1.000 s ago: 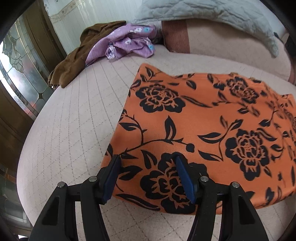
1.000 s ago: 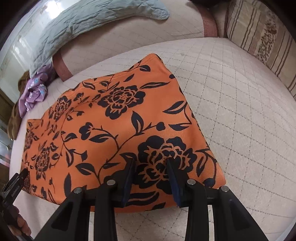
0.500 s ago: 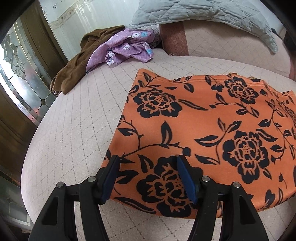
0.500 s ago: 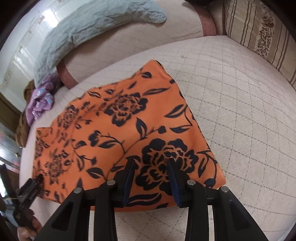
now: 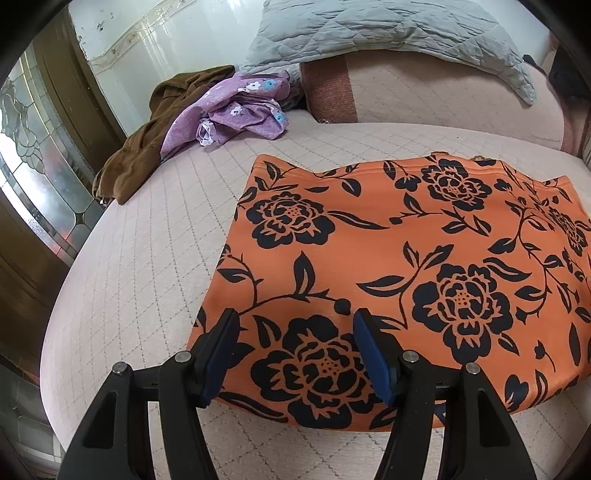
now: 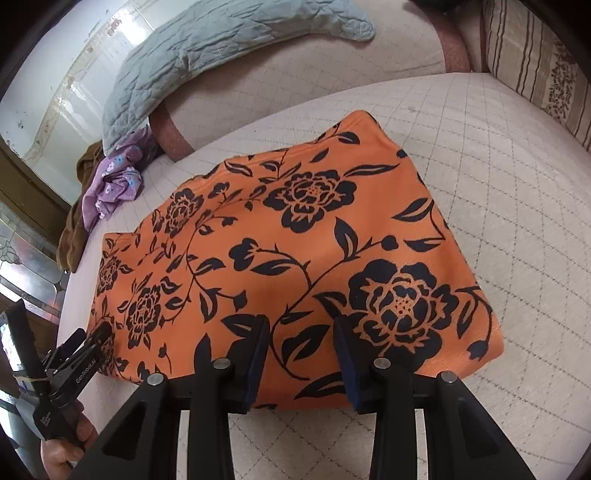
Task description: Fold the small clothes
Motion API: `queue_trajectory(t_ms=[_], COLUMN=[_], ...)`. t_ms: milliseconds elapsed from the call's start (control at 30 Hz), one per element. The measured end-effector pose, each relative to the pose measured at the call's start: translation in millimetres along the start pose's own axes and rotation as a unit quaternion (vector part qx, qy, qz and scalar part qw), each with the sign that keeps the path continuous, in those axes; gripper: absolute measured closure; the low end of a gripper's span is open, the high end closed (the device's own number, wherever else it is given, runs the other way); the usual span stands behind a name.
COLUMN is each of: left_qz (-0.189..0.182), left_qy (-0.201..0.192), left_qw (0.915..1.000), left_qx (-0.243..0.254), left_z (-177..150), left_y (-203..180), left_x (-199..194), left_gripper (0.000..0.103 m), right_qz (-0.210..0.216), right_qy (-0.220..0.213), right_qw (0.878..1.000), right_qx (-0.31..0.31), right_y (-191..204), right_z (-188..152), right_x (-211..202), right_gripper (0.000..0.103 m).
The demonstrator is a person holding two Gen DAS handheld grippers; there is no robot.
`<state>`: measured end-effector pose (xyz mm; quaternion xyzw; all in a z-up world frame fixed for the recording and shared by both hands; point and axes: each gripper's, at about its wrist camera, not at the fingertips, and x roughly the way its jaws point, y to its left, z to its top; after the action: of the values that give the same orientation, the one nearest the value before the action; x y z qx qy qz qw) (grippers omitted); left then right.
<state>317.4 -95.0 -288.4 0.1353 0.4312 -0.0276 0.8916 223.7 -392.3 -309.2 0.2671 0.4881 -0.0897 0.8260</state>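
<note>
An orange garment with black flowers [image 5: 388,266] lies flat and folded on the pale quilted bed [image 5: 140,266]; it also shows in the right wrist view [image 6: 295,236]. My left gripper [image 5: 295,354] is open and empty, hovering over the garment's near left corner. My right gripper [image 6: 301,350] is open and empty over the garment's near edge, toward its right end. The left gripper also shows at the lower left of the right wrist view [image 6: 88,343], by the garment's left corner.
A purple flowered cloth [image 5: 236,110] and a brown garment [image 5: 147,147] lie heaped at the bed's far left. A grey-blue quilted pillow [image 5: 388,33] rests on the headboard. A striped cushion [image 6: 539,62] stands at the right. A glass-panelled door [image 5: 33,155] is beyond the bed's left edge.
Both grippers have drawn back and up a little from the garment, so more of the bed shows. The garment has not moved. Both stay open.
</note>
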Motion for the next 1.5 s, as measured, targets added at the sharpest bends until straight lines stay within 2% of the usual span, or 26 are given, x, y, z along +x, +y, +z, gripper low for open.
queue_trajectory(t_ms=[167,333,567,700,967,1133,1233,1333,1433,1500], left_qz=[-0.001,-0.005,-0.004,-0.006,-0.008,0.011,0.034,0.043,0.061,0.048], left_qy=[0.004,0.025,0.023,0.016,0.002,0.002,0.017,0.043,0.033,0.032], left_qw=[1.0,0.9997,0.9997,0.9998,0.9999,0.9997,0.9986,0.9977,0.9976,0.9983], left_qx=[0.007,0.006,0.006,0.008,0.009,-0.023,-0.038,-0.029,-0.006,-0.009], left_z=[-1.4,-4.1,-2.9,-3.7,-3.6,2.0,1.8,-4.5,-5.2,-4.7], left_y=[-2.7,-3.3,-5.7,-7.4,-8.8,17.3,31.9,31.4,24.0,24.8], left_x=[2.9,14.2,12.5,7.2,-7.8,-3.5,10.0,30.2,26.5,19.6], left_gripper=[0.038,0.038,0.038,0.038,0.038,0.038,0.038,0.037,0.037,0.037], right_qz=[-0.007,-0.011,-0.003,0.022,0.004,-0.005,-0.003,-0.002,0.003,0.004], right_qy=[0.014,0.026,0.03,0.016,-0.02,-0.029,-0.028,-0.009,0.015,0.013], right_qw=[1.0,1.0,1.0,1.0,1.0,0.998,0.997,0.996,0.995,0.995], right_qx=[0.0,0.001,0.006,0.012,0.021,0.061,0.077,0.09,0.099,0.1], right_y=[-1.0,-2.2,-2.2,-6.8,-31.7,-56.3,-67.6,-75.2,-81.4,-81.3], right_z=[0.5,1.1,0.5,-1.9,-7.8,-5.2,-3.9,-3.9,-4.3,-3.7], right_x=[7.4,13.4,6.9,-8.7,-32.5,-38.3,-38.0,-28.2,-15.4,-17.5], right_gripper=[0.064,0.064,0.064,0.063,0.063,0.063,0.063,0.063,0.063,0.063])
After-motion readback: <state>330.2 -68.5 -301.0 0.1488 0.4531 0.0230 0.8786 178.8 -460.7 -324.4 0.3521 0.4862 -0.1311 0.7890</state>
